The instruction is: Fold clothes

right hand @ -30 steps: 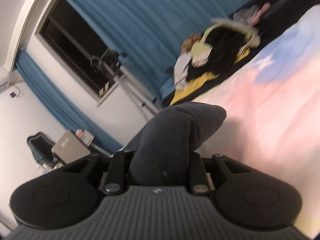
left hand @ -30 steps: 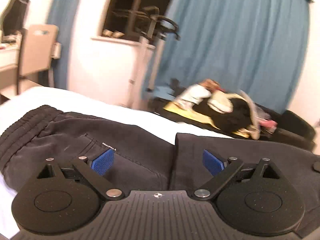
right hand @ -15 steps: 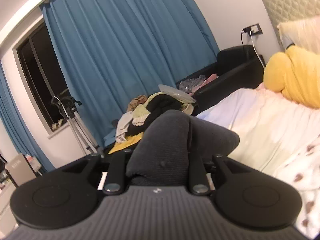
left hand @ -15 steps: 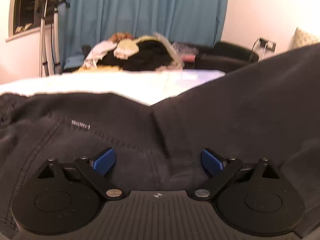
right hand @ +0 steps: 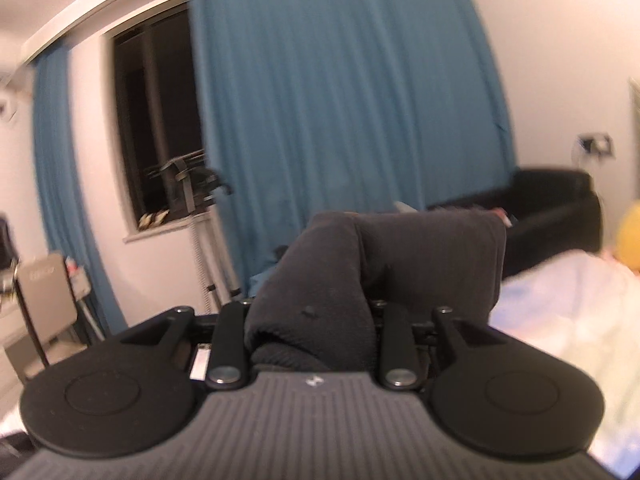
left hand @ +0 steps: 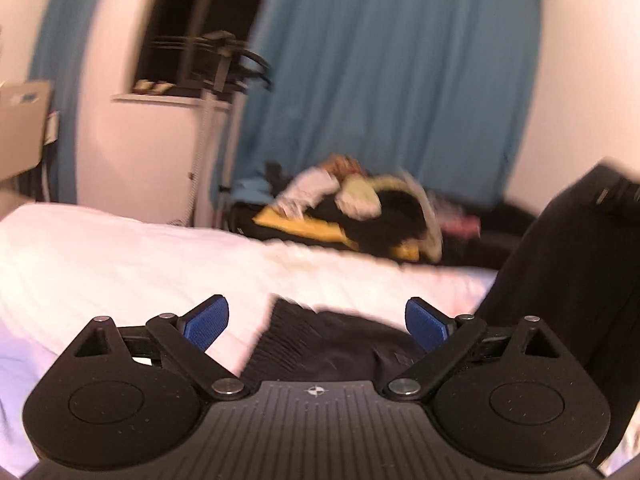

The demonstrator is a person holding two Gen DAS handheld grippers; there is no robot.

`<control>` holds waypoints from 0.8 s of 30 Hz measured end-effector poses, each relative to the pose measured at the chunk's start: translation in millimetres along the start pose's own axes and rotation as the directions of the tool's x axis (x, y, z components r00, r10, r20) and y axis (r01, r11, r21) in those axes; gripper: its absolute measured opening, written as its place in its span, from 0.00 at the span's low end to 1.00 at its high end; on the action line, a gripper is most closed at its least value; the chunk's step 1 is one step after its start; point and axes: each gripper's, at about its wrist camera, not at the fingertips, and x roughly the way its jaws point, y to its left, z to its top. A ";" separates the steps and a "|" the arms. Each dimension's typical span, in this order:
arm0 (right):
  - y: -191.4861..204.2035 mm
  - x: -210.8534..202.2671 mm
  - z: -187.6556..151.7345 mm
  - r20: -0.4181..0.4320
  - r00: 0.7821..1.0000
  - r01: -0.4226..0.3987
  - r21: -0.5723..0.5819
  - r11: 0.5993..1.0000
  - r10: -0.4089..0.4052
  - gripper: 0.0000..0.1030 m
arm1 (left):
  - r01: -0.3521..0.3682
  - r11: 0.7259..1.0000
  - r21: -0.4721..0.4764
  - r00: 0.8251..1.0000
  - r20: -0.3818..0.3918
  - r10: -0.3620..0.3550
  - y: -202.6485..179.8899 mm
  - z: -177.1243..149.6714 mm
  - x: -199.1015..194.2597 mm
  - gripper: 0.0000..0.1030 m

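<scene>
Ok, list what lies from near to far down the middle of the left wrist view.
Left gripper, open → dark trousers' ribbed waistband → white bed sheet → pile of clothes → blue curtain.

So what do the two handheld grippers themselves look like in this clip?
Both share one build: a ribbed grey body with a small compass-like mark, flanked by two round black discs and black link arms with silver pivots. The left gripper shows blue pads; the right gripper hides its pads. No cables or sleeves visible.
</scene>
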 end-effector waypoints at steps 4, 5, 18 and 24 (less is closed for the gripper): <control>89.8 42.7 -47.0 -0.037 0.997 -0.077 -0.147 0.986 0.072 0.33 | -0.011 0.992 -0.127 0.998 0.052 0.018 62.1 1.0 11.1 0.94; 111.2 53.8 -61.3 -0.055 0.995 -0.098 -0.182 0.979 0.089 0.33 | -0.034 0.987 -0.158 0.998 0.048 0.042 77.4 -0.2 16.2 0.94; 213.7 116.5 -182.1 -0.369 0.905 -0.330 -0.292 0.898 0.212 0.65 | 0.024 0.895 -0.445 0.998 0.064 0.005 181.0 6.0 8.5 0.94; 179.9 55.7 -133.4 -0.468 0.783 -0.521 -0.136 0.843 0.409 0.84 | 0.090 0.908 -0.408 0.996 0.053 -0.075 166.8 7.8 9.8 0.94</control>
